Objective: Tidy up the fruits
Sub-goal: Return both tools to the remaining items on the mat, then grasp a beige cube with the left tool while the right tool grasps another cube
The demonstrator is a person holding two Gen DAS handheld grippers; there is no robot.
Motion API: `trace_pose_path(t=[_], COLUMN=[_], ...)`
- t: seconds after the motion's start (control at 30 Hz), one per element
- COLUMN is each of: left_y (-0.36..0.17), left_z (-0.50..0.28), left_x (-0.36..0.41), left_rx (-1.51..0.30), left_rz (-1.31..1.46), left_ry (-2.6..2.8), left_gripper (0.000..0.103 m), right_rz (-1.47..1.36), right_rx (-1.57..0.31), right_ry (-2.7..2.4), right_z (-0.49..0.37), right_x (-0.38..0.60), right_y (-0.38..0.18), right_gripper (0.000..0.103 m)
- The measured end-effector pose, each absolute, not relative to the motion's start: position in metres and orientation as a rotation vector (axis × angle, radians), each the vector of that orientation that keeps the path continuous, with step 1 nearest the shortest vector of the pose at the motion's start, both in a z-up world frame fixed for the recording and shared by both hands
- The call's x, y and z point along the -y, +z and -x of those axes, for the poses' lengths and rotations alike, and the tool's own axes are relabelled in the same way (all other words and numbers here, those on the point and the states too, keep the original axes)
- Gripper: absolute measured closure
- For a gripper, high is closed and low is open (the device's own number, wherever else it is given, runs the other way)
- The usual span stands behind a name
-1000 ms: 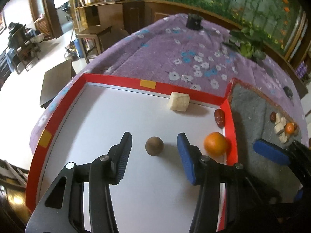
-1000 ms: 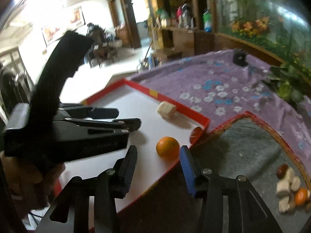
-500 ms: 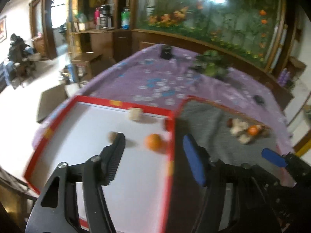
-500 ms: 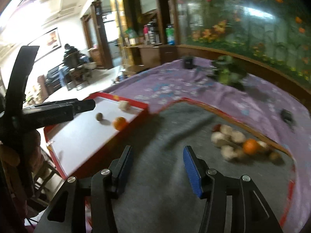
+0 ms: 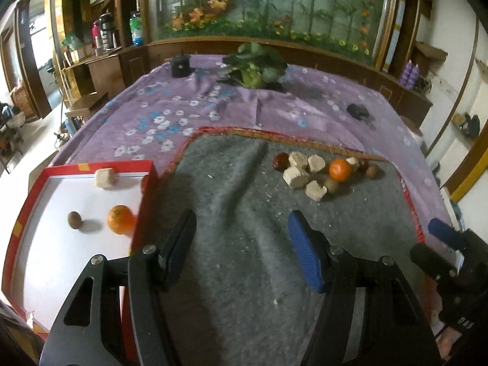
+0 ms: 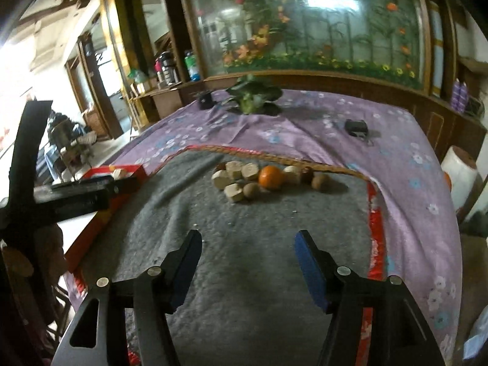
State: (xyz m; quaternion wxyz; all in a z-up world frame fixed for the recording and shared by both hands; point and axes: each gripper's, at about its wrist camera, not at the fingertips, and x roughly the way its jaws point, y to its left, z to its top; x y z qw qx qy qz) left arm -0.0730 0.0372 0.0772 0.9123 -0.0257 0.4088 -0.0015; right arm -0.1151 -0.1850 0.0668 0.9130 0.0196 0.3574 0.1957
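A red-rimmed white tray (image 5: 36, 183) at the left holds an orange (image 5: 120, 219), a brown round fruit (image 5: 74, 220), a beige chunk (image 5: 104, 177) and a dark red fruit (image 5: 144, 180) at its right rim. On the grey mat (image 5: 238, 244) lies a pile (image 5: 317, 172) of beige chunks, an orange (image 6: 270, 177), brown fruits and dark red fruits. My left gripper (image 5: 241, 222) is open and empty over the mat. My right gripper (image 6: 247, 242) is open and empty over the mat, short of the pile (image 6: 265, 180).
A purple flowered cloth (image 5: 213, 113) covers the table. On it stand a green plant (image 5: 254, 67), a black box (image 5: 180, 65) and a small dark object (image 5: 357, 110). The right gripper shows at the right edge in the left wrist view (image 5: 451, 244).
Both grippers have swung right, away from the tray and over the grey mat. The fruit pile has come into the middle of both views. Both stay open.
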Motion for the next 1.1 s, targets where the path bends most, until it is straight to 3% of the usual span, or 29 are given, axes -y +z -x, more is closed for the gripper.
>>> trace_pose_path(t=[1.1], left_y=[0.031], left_z=[-0.047], left_x=[0.004], left_rx=[-1.099], left_rz=[0.217], left_ry=[-0.072], left_gripper=[0.04], right_rz=[-0.129], right_rx=[-0.81], right_ry=[0.437], right_z=[0.068], right_x=[0.204], right_y=[0.039], right_gripper=[0.039])
